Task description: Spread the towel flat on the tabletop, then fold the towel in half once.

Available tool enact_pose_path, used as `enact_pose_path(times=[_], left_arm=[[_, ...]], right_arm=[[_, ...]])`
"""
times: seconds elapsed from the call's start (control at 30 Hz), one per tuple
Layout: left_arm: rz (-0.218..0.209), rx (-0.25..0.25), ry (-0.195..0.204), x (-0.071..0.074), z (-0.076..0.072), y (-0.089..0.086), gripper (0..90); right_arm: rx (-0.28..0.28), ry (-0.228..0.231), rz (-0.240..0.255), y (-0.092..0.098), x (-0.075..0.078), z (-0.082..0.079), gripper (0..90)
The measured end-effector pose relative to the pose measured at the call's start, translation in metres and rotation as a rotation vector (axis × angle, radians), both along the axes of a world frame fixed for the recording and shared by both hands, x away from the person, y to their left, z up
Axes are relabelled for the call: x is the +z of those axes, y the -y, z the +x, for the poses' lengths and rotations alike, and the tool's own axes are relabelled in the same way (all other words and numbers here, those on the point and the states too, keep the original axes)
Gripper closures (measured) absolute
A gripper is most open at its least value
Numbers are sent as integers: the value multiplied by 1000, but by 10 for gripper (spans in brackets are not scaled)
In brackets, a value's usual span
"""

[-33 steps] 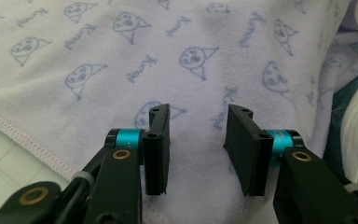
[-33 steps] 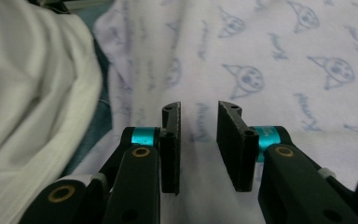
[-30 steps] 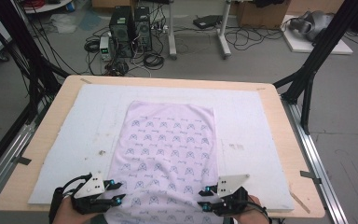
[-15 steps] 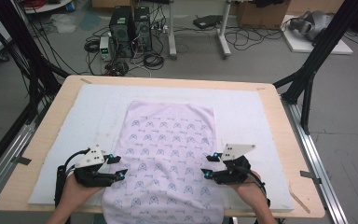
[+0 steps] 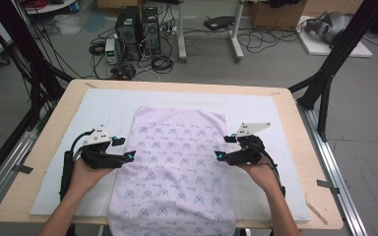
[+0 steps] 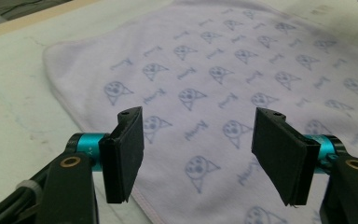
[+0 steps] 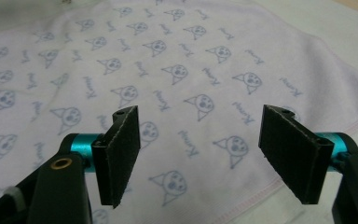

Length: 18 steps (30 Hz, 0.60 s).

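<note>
A pale lilac towel [image 5: 177,162] with a blue cat print lies flat on the white mat [image 5: 103,105], its near end hanging over the table's front edge. My left gripper [image 5: 128,157] hovers at the towel's left edge, pointing inward. My right gripper [image 5: 219,156] hovers at its right edge, facing the left one. In the left gripper view the towel [image 6: 223,70] spreads below the left gripper [image 6: 200,161], whose jaws stand wide apart with nothing between them. The right gripper [image 7: 205,156] is just as wide over the towel's hem [image 7: 261,191]. Both pairs of jaws have just been opening.
The mat covers most of a wooden table [image 5: 295,105]. Black frame poles [image 5: 334,54] rise at both far corners and metal rails [image 5: 332,162] run along the sides. Computer towers [image 5: 138,24] and cables sit on the floor beyond the far edge.
Both hands have moved from the table's near edge away from the person, along the towel's sides, and risen a little. Their jaws now stand wider apart.
</note>
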<state>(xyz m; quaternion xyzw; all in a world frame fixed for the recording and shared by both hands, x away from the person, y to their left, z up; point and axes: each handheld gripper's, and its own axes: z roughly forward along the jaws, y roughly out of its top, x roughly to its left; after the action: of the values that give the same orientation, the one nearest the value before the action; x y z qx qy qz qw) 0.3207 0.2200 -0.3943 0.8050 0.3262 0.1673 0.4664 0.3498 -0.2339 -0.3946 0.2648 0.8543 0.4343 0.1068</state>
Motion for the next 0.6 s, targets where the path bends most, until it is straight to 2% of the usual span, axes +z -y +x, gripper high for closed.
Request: enact_pose_path(times=[0.17,0.27,0.4,0.5,0.6], left_arm=[[-27,35,-11,1,12,-6,348],[-26,44,-20,0,14,-8,348],[-38,60,-11,0,16,-9,354],[-28,63,-23,3,19,-10,358],[-17,73,-9,12,24,-9,360]], right_arm=[[-8,-3,12,0,8,14,275],[-5,2,10,-1,10,15,273],[-6,-2,-2,1,9,17,273],[-7,-10,3,2,8,17,274],[-8,-6,-4,3,10,19,274]])
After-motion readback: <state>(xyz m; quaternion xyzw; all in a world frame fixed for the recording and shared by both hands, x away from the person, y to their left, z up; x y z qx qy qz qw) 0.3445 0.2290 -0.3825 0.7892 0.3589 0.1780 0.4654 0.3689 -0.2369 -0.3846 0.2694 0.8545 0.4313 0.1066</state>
